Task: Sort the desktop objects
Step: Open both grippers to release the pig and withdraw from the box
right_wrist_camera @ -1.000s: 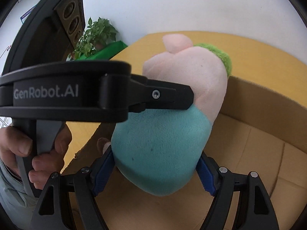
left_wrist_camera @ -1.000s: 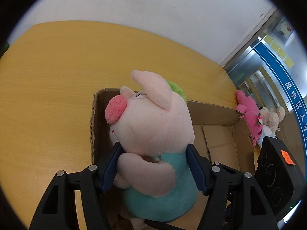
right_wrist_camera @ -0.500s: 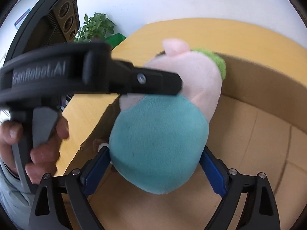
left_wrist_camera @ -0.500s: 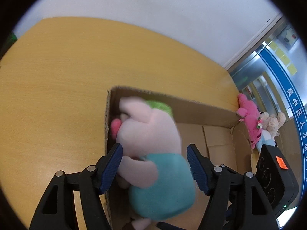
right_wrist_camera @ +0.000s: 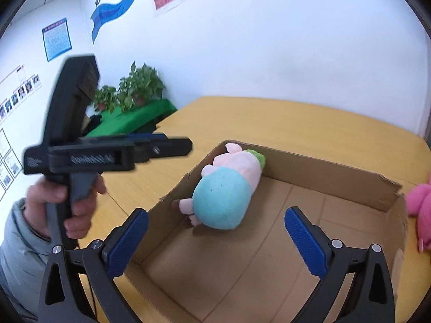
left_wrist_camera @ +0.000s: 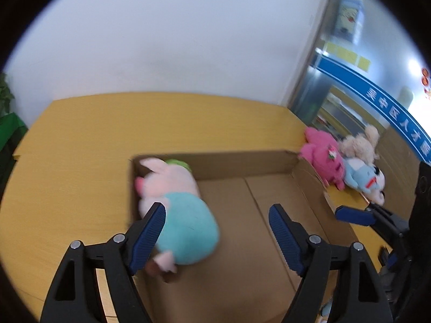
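A pink pig plush [left_wrist_camera: 172,188] in a teal dress lies on its side in the left corner of the open cardboard box [left_wrist_camera: 229,158] on the yellow table [left_wrist_camera: 80,148]. My left gripper [left_wrist_camera: 216,210] hovers above and short of it. Its jaws are opening and its pads press on nothing. In the right wrist view the pig plush [right_wrist_camera: 223,196] lies free on the floor of the box [right_wrist_camera: 323,167]. My right gripper [right_wrist_camera: 215,212] is drawn back above the near rim, its jaws opening wide with nothing gripped. The left gripper [right_wrist_camera: 161,148] shows side-on there.
A pink plush [left_wrist_camera: 323,156], a beige plush [left_wrist_camera: 358,142] and a light blue plush [left_wrist_camera: 363,177] lie on the table just right of the box. Potted plants [right_wrist_camera: 134,91] stand on a green cloth beyond the table's far left. A person's hand [right_wrist_camera: 78,210] holds the left gripper's handle.
Both grippers let go of the pig plush, and it dropped into the box's left corner. Both then pulled back and up, with their jaws spreading wider.
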`<state>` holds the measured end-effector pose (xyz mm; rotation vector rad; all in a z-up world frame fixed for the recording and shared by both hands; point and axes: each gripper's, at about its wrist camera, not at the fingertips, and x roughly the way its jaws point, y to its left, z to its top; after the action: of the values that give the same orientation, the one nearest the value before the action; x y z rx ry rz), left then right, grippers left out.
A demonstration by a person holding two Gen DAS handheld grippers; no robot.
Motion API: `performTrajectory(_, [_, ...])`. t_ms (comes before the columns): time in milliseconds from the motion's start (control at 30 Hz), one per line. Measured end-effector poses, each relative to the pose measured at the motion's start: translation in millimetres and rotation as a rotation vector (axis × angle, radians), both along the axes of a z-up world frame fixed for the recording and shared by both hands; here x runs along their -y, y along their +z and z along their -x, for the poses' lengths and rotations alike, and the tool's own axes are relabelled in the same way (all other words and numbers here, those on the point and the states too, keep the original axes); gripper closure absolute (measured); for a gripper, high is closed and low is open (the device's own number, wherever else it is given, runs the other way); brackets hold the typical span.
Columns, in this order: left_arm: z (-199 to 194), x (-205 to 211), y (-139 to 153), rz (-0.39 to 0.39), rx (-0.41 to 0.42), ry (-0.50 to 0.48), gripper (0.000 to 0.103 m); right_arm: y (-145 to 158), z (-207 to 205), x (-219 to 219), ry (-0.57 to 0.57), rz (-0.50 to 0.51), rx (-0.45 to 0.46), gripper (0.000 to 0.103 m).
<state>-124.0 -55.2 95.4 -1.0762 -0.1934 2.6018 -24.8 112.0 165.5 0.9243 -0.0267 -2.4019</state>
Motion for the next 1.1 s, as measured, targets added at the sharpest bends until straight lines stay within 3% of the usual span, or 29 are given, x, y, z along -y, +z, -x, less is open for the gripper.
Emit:
performTrajectory(100, [12.4,-27.7,-30.9,-0.041,0.107,-0.069,0.024,-10.7,-31.2,-35.2,-0.049,0.022,0.000,0.000])
performTrajectory(233, [30.1,-49.2,-82.4,-0.127,0.289,-0.119,0.024,-38.3,-49.7,-60.4,-0.108,-0.024,0.053,0.000])
performTrajectory(367, [44.1,-42.2,-120.3,-0.077,0.394,0.013,0.024,-76.7,-54.1,-91.7,-0.189,-0.010,0.191,0.000])
performTrajectory(433, [49.5,-27.9,-130.1,-0.133,0.461,0.072,0.025,-92.9,-55.4,-105.9,-0.238,-0.003,0.234,0.000])
performTrajectory(633, [50.0,3.2,-130.3,-0.162,0.491,0.205,0.025,-133.9,-49.2,-124.2,-0.302,-0.060,0.307,0.000])
performTrajectory(800, [48.5,11.1,-131.2,-0.169,0.521,0.209,0.025,-144.1,-48.9,-128.7,-0.303,-0.104,0.279,0.000])
performTrajectory(933, [35.5,0.0,-110.5,-0.105,0.457,0.157,0.025,-137.0,-56.0,-131.1,-0.284,-0.086,0.254,0.000])
performTrajectory(1100, [-13.3,-28.0,-59.6,0.026,0.277,0.048,0.025,-114.0,-74.3,-123.0,-0.284,-0.154,0.136,0.000])
